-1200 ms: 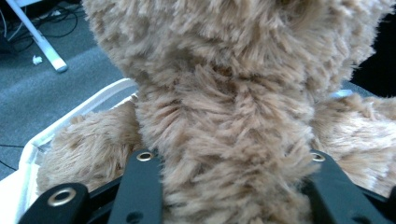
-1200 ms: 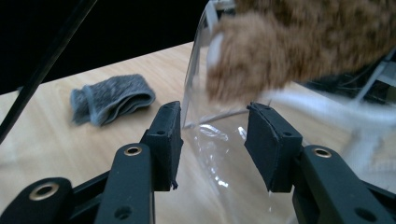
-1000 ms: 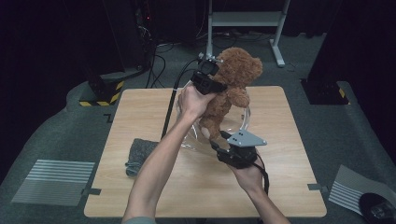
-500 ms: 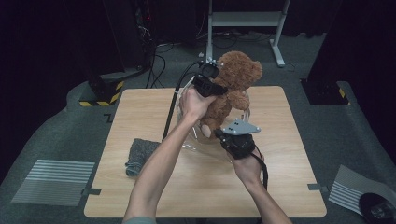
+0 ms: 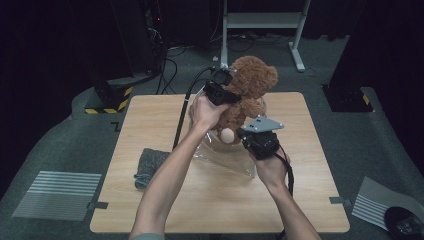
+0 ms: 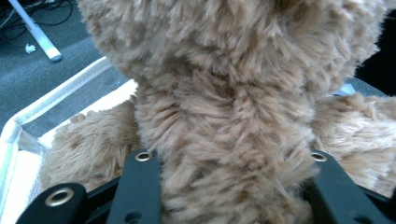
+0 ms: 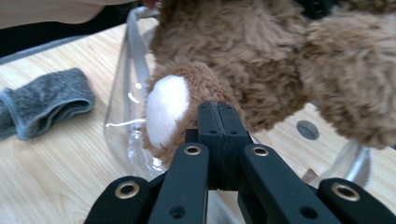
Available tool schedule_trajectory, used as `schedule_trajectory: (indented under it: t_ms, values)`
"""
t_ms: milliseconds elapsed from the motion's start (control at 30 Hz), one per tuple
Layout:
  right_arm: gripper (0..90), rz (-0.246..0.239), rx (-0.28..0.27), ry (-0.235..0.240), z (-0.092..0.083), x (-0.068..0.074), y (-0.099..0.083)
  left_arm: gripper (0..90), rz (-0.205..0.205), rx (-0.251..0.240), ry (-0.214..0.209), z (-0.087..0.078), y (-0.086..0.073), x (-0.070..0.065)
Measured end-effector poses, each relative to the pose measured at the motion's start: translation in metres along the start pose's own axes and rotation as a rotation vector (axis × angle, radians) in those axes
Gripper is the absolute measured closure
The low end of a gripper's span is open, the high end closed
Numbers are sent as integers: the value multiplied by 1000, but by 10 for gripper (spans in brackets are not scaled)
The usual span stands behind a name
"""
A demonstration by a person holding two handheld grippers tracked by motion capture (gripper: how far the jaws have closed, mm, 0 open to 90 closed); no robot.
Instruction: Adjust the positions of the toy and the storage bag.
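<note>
Since the earlier frames the right gripper (image 5: 252,137) has come up and toward the teddy bear (image 5: 245,95), from just off the bear's lower body to right beside its foot, and its jaws have just been closing: they now stand pressed flat together, with no fur visibly caught between them. The left gripper (image 5: 220,90) holds where it was, clamped on the bear below the head and keeping it upright over the clear plastic bag (image 5: 227,157) on the wooden table (image 5: 150,115).

The right gripper view adds what the high view lacks (the bear's pale foot sole (image 7: 166,109), just beyond the closed jaw tips, and the bag's rim (image 7: 133,44) beside it). The left gripper view shows fur bulging between its two spread jaws. A grey cloth (image 5: 150,165) lies folded near the left forearm.
</note>
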State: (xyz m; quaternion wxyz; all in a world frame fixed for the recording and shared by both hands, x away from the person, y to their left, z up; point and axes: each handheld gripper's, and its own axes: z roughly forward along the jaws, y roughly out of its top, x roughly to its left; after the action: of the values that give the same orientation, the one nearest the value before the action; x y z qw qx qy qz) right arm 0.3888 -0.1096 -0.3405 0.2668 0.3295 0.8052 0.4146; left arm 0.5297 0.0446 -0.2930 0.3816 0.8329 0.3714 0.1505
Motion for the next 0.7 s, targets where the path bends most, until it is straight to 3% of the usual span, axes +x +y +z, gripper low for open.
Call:
schedule_trajectory:
  t_ms: [300, 700]
  values:
    - [900, 34, 40, -4, 3, -17, 1, 595, 12, 9, 5, -3, -4, 0]
    - [900, 34, 99, -24, 9, -33, 5, 594, 22, 25, 43, -1, -8, -1]
